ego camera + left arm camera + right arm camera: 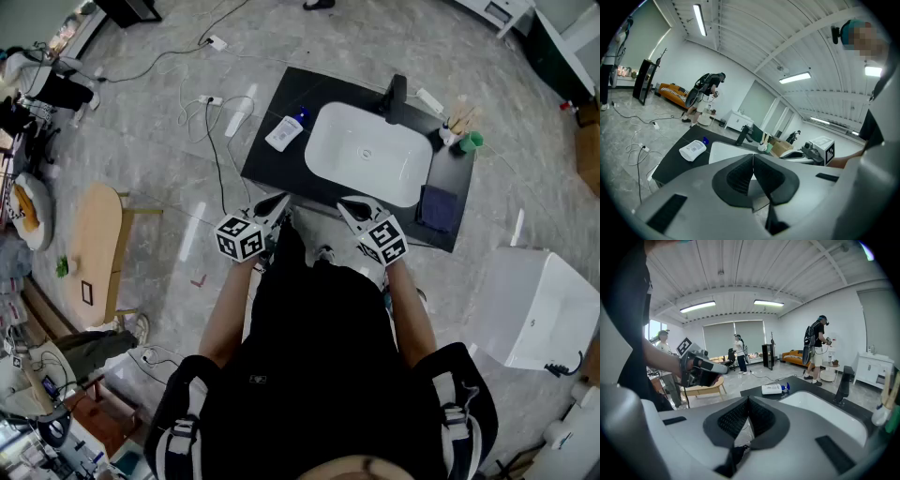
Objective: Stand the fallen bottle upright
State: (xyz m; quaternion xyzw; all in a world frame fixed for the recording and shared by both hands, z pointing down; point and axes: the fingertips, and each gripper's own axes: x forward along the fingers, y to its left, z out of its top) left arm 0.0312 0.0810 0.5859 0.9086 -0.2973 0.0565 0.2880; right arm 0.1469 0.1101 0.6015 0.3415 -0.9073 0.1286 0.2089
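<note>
A white bottle with a blue cap (pixel 284 132) lies on its side on the black counter (pixel 272 161), left of the white basin (pixel 367 153). The bottle (pixel 693 150) also shows in the left gripper view and, as the bottle (pixel 774 389), in the right gripper view. My left gripper (pixel 274 205) hovers near the counter's front edge, jaws shut and empty, well short of the bottle. My right gripper (pixel 352 210) is beside it in front of the basin, also shut on nothing.
A black faucet (pixel 397 95) stands behind the basin. A cup with brushes and a green cup (pixel 459 131) sit at the counter's right end, with a dark cloth (pixel 437 207) in front. Cables lie on the floor to the left. A wooden stool (pixel 97 244) stands left; a white bin (pixel 539 305) right.
</note>
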